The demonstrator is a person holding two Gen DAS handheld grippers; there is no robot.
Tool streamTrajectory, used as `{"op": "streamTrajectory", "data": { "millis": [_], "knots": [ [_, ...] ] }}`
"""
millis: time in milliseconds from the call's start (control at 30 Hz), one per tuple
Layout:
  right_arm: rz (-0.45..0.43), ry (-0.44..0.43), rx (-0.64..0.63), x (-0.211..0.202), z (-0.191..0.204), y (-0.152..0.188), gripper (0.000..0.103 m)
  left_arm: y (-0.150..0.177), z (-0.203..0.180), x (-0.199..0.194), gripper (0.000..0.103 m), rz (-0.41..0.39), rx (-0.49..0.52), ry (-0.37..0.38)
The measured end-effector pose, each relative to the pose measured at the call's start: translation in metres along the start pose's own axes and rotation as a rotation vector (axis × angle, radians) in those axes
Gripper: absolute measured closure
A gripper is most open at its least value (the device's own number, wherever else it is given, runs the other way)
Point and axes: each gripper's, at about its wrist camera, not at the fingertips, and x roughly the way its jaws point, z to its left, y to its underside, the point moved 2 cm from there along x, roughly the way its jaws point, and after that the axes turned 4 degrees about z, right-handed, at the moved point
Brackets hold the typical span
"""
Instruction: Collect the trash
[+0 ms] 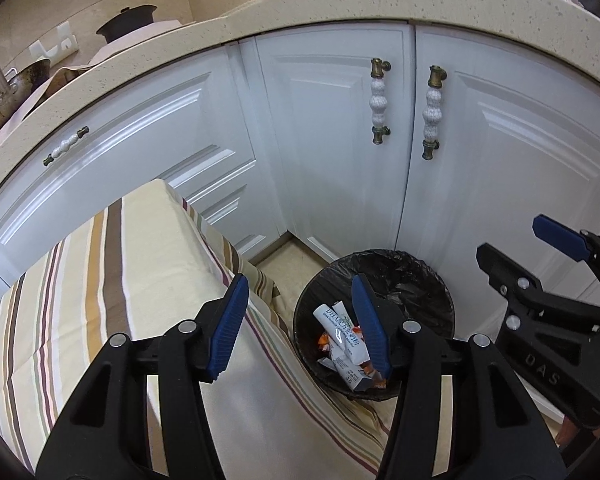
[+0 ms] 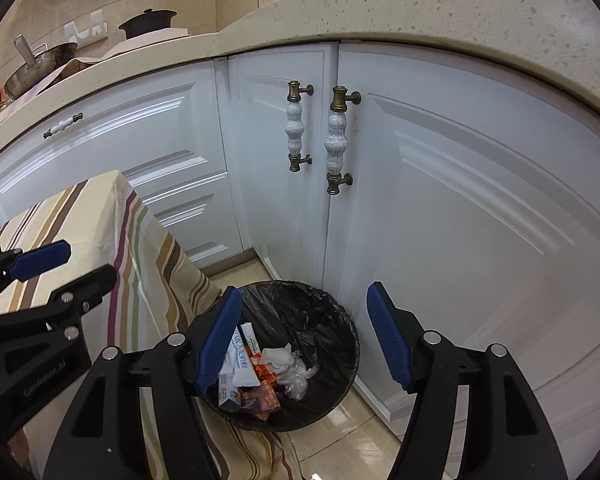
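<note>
My left view: blue-padded fingers [image 1: 370, 326] cover part of the black-lined round bin [image 1: 416, 280]; white carton print [image 1: 342, 334] too small to read.

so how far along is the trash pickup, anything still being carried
Done: the bin on the floor already holds white cartons, orange wrappers and crumpled plastic. In hand: nothing; the left gripper and right gripper both hang open and empty above it. Left: no litter shows on the striped tablecloth or floor, though neither is seen whole.
</note>
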Motion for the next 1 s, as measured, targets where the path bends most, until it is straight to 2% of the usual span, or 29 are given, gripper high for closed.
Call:
{"op": "streamTrajectory", "data": {
  "millis": [167, 300, 400, 600, 700, 833, 1000],
  "knots": [
    [-0.008, -0.012, -0.007, -0.019, 0.006, 0.006, 0.038, 0.005, 0.006, -0.018, 0.050, -0.020, -0.013, -0.003],
    [-0.026, -0.019, -0.017, -0.039, 0.012, 0.010, 0.036, 0.011, 0.014, -0.037, 0.043, -0.043, -0.034, -0.007],
    [-0.040, -0.025, -0.019, -0.053, 0.015, 0.013, 0.033, 0.017, 0.022, -0.056, 0.042, -0.067, -0.049, -0.015],
    [-0.065, -0.042, -0.025, -0.085, 0.025, 0.021, 0.031, 0.032, 0.036, -0.091, 0.034, -0.116, -0.082, -0.031],
    [-0.081, -0.044, -0.034, -0.102, 0.031, 0.025, 0.029, 0.040, 0.041, -0.109, 0.024, -0.144, -0.083, -0.043],
    [-0.108, -0.039, -0.036, -0.125, 0.034, 0.031, 0.024, 0.050, 0.048, -0.133, 0.021, -0.178, -0.099, -0.046],
    [-0.127, -0.027, -0.040, -0.149, 0.039, 0.036, 0.022, 0.062, 0.054, -0.159, 0.016, -0.217, -0.112, -0.042]
  ]
}}
